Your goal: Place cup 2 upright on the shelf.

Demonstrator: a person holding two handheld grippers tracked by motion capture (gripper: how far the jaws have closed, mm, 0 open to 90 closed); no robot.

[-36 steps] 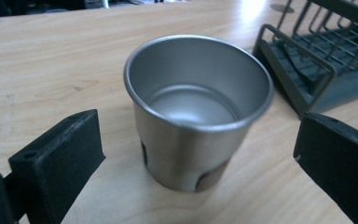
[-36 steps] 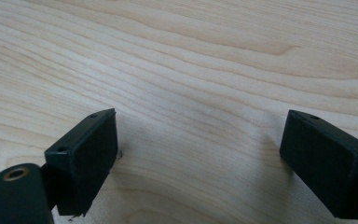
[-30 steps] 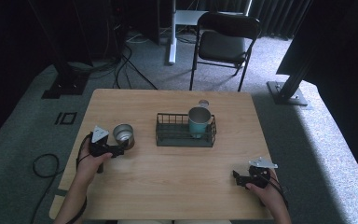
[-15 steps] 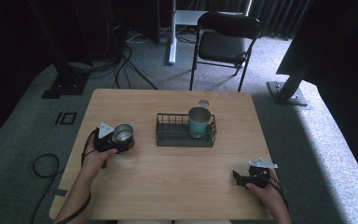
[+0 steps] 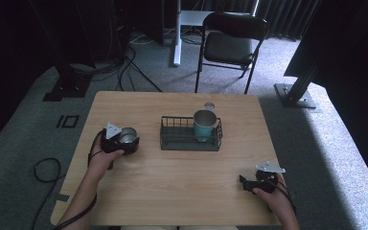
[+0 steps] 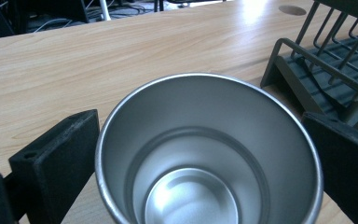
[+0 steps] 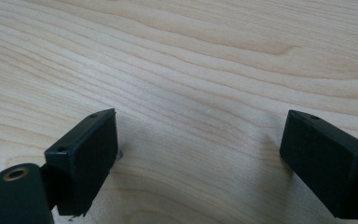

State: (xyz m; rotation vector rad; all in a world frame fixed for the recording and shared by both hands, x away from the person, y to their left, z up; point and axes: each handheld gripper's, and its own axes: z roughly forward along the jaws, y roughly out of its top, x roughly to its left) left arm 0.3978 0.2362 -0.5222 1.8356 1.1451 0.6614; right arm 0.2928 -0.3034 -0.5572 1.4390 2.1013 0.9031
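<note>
Counter (image 5: 182, 191), light wood, bearing at its middle a dark wire basket (image 5: 190, 133) with a teal cup (image 5: 204, 124) standing upright in its right end. Steel cup (image 5: 128, 137), upright on the counter left of the basket and just apart from it, sits between the jaws of the left gripper (image 5: 124, 140), one jaw at each side of its wall; whether they press it cannot be told. Right gripper (image 5: 247, 182), near the counter's front right corner, jaws spread wide over bare wood, holding nothing.
</note>
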